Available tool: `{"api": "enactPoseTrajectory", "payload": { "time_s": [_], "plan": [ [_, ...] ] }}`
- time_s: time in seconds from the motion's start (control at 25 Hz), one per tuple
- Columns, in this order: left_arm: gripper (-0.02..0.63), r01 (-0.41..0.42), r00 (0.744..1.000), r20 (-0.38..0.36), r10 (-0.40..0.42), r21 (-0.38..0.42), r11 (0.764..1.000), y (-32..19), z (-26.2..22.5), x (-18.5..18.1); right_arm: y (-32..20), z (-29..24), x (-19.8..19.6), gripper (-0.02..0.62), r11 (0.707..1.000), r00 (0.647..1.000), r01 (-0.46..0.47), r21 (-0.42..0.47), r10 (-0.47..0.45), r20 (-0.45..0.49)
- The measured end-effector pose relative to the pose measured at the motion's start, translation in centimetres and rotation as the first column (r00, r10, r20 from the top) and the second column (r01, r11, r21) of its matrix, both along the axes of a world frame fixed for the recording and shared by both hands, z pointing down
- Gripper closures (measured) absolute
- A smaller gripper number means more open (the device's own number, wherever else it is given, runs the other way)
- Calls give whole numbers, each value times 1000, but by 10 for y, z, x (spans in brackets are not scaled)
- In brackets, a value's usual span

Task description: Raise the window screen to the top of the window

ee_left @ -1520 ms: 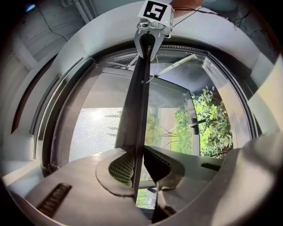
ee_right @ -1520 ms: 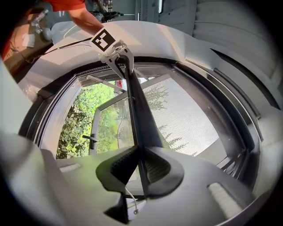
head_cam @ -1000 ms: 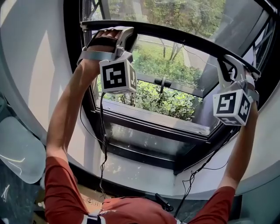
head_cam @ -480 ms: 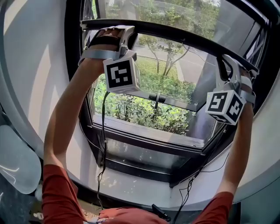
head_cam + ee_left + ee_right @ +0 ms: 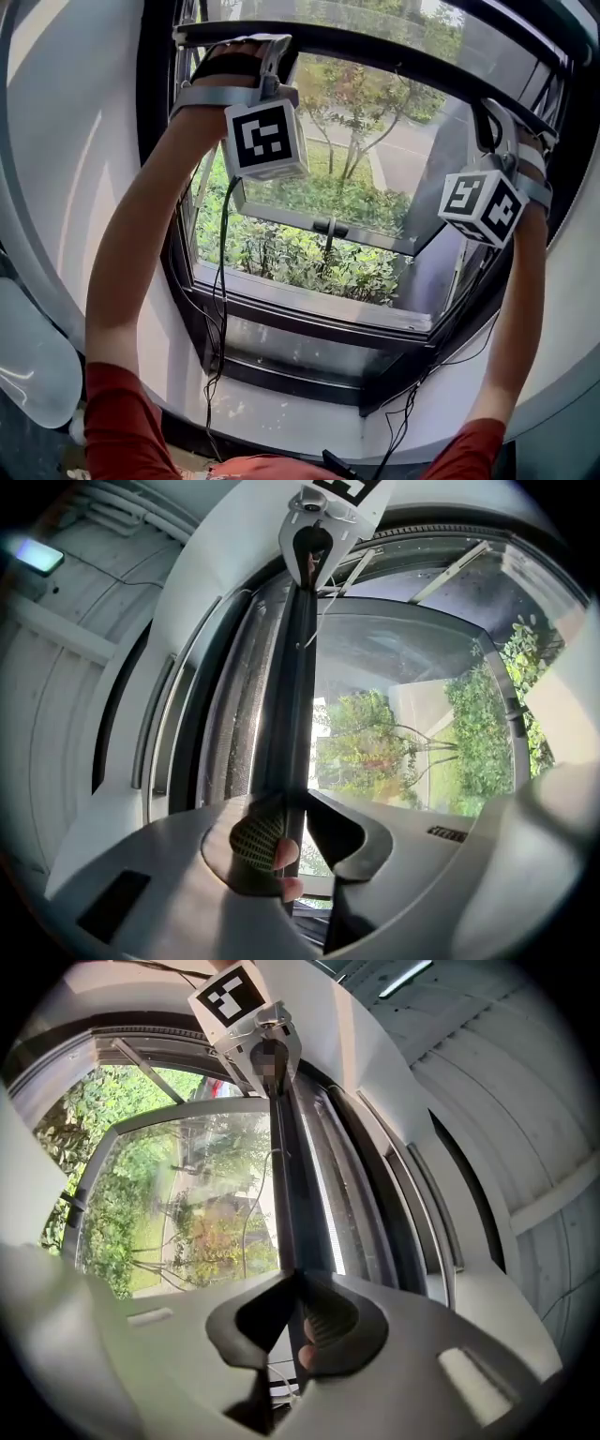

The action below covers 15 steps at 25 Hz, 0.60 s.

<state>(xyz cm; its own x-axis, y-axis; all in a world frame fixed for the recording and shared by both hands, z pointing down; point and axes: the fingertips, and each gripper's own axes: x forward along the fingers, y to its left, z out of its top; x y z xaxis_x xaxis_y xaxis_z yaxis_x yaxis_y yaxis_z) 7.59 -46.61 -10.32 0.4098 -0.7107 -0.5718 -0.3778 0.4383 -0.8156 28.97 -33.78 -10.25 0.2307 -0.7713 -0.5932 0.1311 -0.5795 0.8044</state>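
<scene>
The window screen's black bottom bar runs across the upper part of the window, with the mesh above it. My left gripper holds the bar near its left end. In the left gripper view the bar passes between the jaws of that gripper, and a ribbed pad presses on it. My right gripper holds the bar near its right end. Its jaws are closing with the bar between them, and the tips touch it. Both arms are stretched upward.
Below the bar a glass casement with a black handle stands open toward shrubs and trees. The dark window frame and the white sill lie beneath. Cables hang down from both grippers. White curved walls flank the window.
Both grippers have risen together with the bar held between them. The bar now sits higher in the window, and more of the uncovered opening shows below it.
</scene>
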Motion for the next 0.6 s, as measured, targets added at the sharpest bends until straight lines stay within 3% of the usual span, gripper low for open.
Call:
{"api": "enactPoseTrajectory", "payload": {
  "time_s": [0.2, 0.6],
  "plan": [
    [529, 25, 999, 23, -24, -22, 999, -1, -13, 1, 0, -19, 1, 555, 999, 999, -31, 16, 31, -20],
    [529, 57, 998, -33, -56, 53, 997, -1, -75, 0, -1, -74, 4, 555, 993, 996, -86, 79, 88, -25]
  ]
}}
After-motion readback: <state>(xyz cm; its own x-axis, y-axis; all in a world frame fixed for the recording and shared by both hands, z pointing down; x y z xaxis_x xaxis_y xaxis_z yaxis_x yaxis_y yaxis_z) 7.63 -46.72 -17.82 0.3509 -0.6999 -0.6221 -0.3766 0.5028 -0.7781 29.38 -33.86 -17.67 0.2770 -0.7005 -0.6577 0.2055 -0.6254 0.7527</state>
